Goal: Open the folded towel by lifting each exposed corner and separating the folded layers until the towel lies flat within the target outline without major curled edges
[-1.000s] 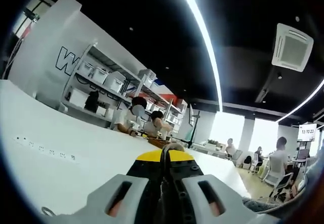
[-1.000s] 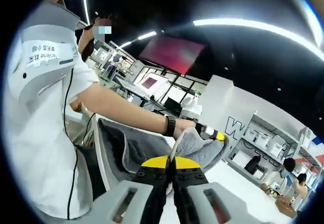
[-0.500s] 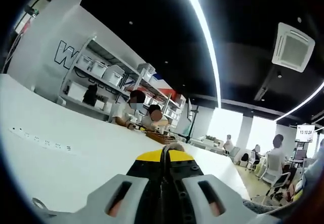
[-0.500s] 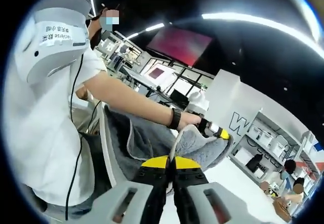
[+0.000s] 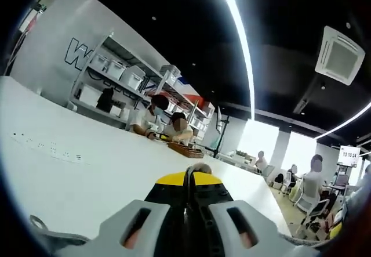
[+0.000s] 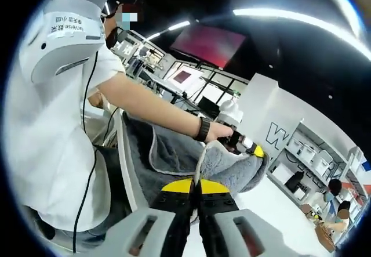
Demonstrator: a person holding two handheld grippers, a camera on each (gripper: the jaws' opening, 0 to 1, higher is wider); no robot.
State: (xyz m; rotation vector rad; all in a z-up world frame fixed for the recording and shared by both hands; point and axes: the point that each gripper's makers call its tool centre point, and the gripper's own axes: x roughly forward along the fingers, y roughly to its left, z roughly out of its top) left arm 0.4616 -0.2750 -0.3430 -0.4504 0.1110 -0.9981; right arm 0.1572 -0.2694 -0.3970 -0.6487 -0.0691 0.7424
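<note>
With each gripper (image 5: 186, 178) (image 6: 196, 188) clamped on the towel (image 6: 226, 167) held aloft, we judged a slipping corner would drop it crumpled onto the surface (image 5: 87, 176).

Right gripper (image 6: 196, 183): jaws pressed together, grey towel (image 6: 223, 167) edge pinched between the yellow tips. Left gripper (image 5: 190, 178): jaws closed too, a small grey bit of cloth at the tips. In the right gripper view the person's left arm (image 6: 156, 111) reaches out bare, wristband on, hand wrapped around the left gripper's handle.
</note>
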